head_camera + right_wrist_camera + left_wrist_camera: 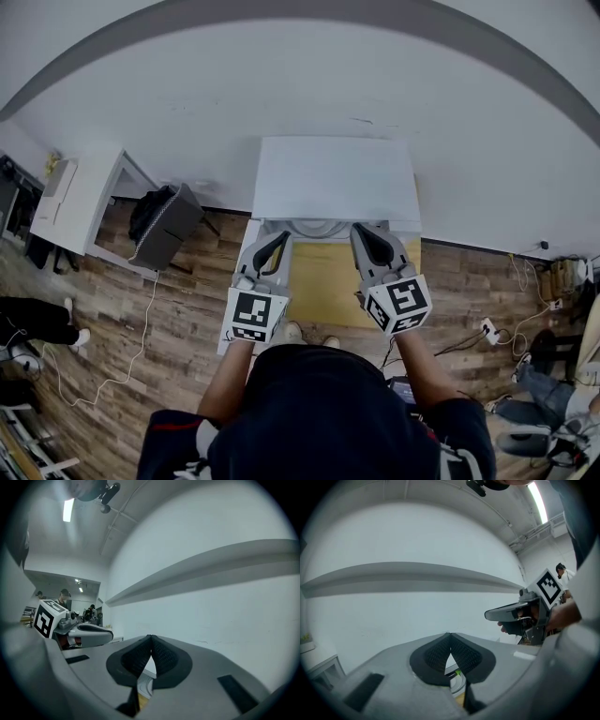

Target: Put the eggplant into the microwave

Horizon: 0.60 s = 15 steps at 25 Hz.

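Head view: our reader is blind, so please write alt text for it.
Seen from above, a person holds the left gripper and right gripper side by side, both shut and empty, over a yellow table in front of a white microwave against the wall.

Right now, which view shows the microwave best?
Head view: the microwave shows whole from above. Both gripper views face the wall; only a white sliver shows under their jaws, unidentifiable.
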{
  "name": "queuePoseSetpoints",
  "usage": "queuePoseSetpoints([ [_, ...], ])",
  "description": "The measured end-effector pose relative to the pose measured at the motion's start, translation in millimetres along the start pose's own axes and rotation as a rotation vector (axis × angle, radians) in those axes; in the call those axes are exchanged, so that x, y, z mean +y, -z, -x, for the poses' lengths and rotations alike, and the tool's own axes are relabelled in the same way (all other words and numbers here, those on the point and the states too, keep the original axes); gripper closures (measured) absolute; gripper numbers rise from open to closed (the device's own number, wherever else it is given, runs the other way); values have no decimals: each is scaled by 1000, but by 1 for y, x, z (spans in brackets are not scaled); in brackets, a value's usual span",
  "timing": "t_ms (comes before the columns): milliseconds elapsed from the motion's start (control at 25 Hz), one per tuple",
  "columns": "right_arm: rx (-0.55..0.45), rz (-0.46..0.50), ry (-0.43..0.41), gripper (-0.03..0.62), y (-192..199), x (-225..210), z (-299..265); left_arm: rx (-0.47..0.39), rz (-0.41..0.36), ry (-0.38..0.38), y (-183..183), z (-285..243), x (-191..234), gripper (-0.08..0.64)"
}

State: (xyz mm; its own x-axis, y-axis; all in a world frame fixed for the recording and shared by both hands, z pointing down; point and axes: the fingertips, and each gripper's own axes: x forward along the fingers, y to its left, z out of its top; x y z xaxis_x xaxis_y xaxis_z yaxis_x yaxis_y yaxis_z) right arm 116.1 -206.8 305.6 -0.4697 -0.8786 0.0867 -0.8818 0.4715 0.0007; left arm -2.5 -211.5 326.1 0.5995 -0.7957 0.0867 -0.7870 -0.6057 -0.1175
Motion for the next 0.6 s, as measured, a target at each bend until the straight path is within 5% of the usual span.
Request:
queuePoseSetpoints([
  [600, -9, 7, 1, 580, -1, 6, 2, -24, -12, -6, -10, 6, 0, 546],
])
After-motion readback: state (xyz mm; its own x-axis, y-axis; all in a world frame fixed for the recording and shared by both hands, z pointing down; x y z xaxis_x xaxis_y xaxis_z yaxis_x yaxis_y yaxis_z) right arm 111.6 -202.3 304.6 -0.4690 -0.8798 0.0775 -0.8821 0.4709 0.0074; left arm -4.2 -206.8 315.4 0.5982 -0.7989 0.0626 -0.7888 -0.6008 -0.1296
